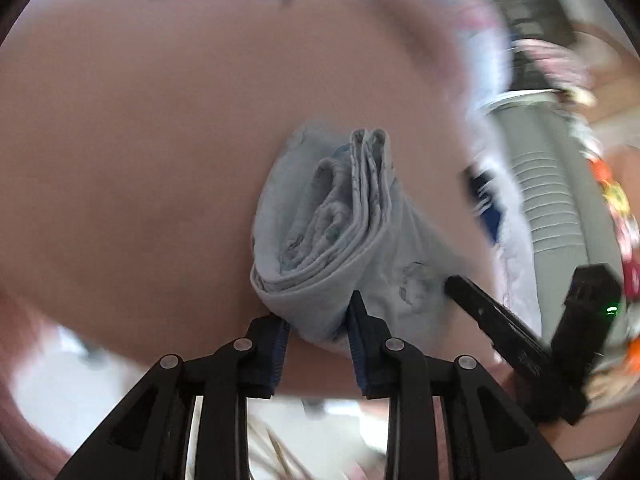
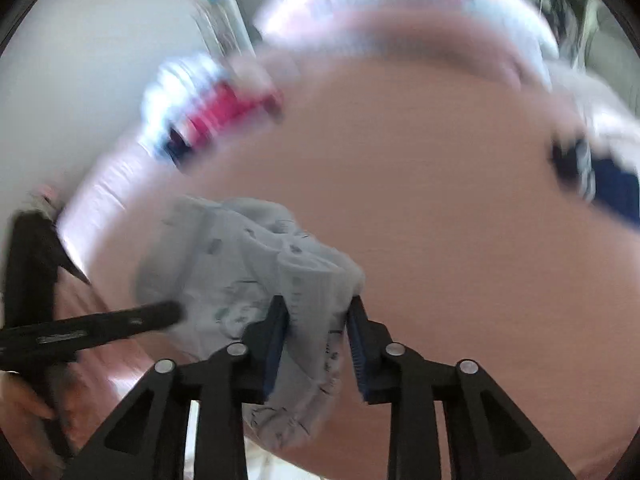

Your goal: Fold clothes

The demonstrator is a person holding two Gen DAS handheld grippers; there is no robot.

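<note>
Pale blue cloth, a folded garment [image 1: 332,224] with a faint printed pattern, hangs just above the pink bed [image 1: 140,140], held by both grippers. No writing on it can be read. Blurred piles of clothes [image 2: 208,108] lie at the bed's far edge, near a white wall [image 2: 80,40]. The left gripper [image 1: 318,320] is pinched on the garment's rolled end; the right gripper [image 2: 316,316], beside it, is clamped on a bunched corner.

No legible text, labels — blurred frames
</note>
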